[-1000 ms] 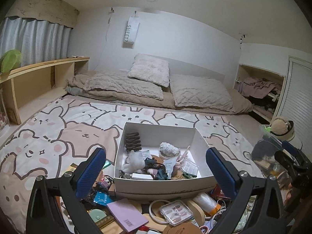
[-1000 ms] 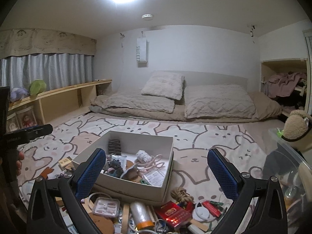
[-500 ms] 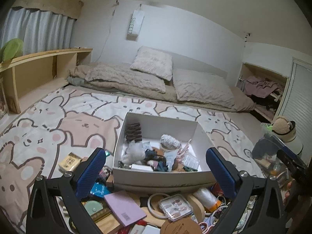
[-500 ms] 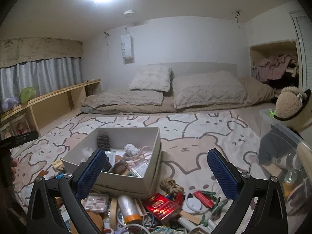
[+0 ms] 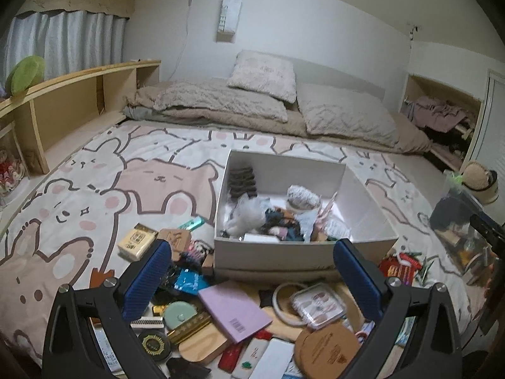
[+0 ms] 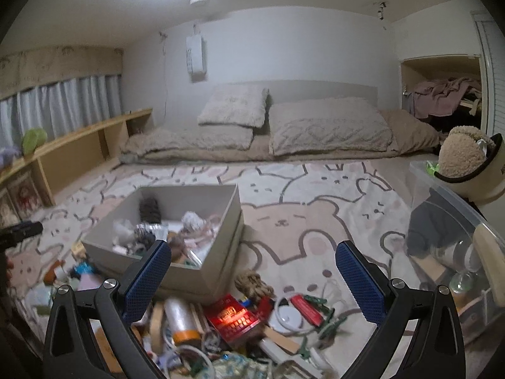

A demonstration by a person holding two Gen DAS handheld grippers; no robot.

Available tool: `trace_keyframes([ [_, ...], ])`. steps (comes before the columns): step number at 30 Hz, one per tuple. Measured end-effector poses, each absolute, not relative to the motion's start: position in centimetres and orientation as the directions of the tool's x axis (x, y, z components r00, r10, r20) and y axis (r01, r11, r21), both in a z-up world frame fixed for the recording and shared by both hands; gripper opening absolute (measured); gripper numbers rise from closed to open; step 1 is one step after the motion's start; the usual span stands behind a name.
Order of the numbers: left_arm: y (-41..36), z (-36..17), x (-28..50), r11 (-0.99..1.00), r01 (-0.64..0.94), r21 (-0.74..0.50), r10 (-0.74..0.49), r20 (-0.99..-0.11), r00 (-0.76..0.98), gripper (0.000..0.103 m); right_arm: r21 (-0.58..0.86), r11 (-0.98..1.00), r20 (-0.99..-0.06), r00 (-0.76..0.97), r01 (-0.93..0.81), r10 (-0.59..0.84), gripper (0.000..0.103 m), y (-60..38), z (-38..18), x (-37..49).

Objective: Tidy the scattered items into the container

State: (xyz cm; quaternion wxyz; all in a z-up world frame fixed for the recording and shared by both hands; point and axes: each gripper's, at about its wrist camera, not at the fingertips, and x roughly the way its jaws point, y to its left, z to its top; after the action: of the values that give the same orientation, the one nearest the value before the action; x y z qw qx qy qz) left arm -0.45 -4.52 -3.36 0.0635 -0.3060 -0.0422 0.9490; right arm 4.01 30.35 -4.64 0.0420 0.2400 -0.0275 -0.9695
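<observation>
Spreading across the floor of a dim bedroom: a cream blanket printed with cartoon bears and rabbits (image 5: pixel 94 195), reaching back to beige pillows (image 5: pixel 262 74) against the far wall. Sitting on that blanket, near the middle of both views: an open white rectangular cardboard box (image 5: pixel 303 254), already holding a dark ridged hair clip (image 5: pixel 241 183), a pale ball of yarn (image 5: pixel 303 196) and a tangle of small fabric pieces. Lying scattered on the blanket in front of and to the left of the box: a lilac flat booklet with a barcode (image 5: pixel 233 314), a clear plastic case of press-on nails (image 5: pixel 317 304), a round mint-green compact (image 5: pixel 180 314), a yellow wrapped packet (image 5: pixel 137 241) and a round brown cork coaster (image 5: pixel 328 350). Lying to the right of the box in the right wrist view: a red printed packet (image 6: pixel 232 315), a knot of tan rope (image 6: pixel 254 284) and a clear tube with an orange band (image 6: pixel 181 319).

Hovering above the clutter with blue-padded jaws spread wide and gripping nothing: left gripper (image 5: pixel 252 281). Hovering likewise, jaws wide apart and empty: right gripper (image 6: pixel 252 281).

Standing along the left wall: a long pale wooden shelf (image 5: pixel 72 101). Standing at the right edge: a clear plastic storage bin (image 6: pixel 448 246) with a brown fuzzy plush (image 6: pixel 462 151) on top.
</observation>
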Motion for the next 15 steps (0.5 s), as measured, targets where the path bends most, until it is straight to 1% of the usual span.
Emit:
trace_keyframes([
  [4,-4.9,-5.1,-0.4,-0.991,-0.085,-0.099,0.128,-0.603,-0.787,0.103,0.068,-0.991,-0.509,-0.85,0.116,-0.135,0.103,30.3,-6.6,3.8],
  [7,-4.9,-7.1,-0.5,-0.992,-0.094,-0.079,0.123,-0.645,-0.754,0.103,0.051,-0.987,-0.549,-0.821,0.155,-0.157,0.103,29.5,-8.2,3.7],
  [11,-4.6,-10.1,-0.8,-0.994,-0.099,-0.053,0.108,-0.71,-0.696,0.103,-0.001,-0.982,-0.598,-0.787,0.187,-0.15,0.103,28.2,-10.4,3.7],
  [15,-3.8,-12.7,-1.0,-0.991,-0.111,-0.071,0.126,-0.754,-0.645,0.103,-0.041,-0.97,-0.671,-0.726,0.241,-0.152,0.103,26.6,-13.3,3.5],
])
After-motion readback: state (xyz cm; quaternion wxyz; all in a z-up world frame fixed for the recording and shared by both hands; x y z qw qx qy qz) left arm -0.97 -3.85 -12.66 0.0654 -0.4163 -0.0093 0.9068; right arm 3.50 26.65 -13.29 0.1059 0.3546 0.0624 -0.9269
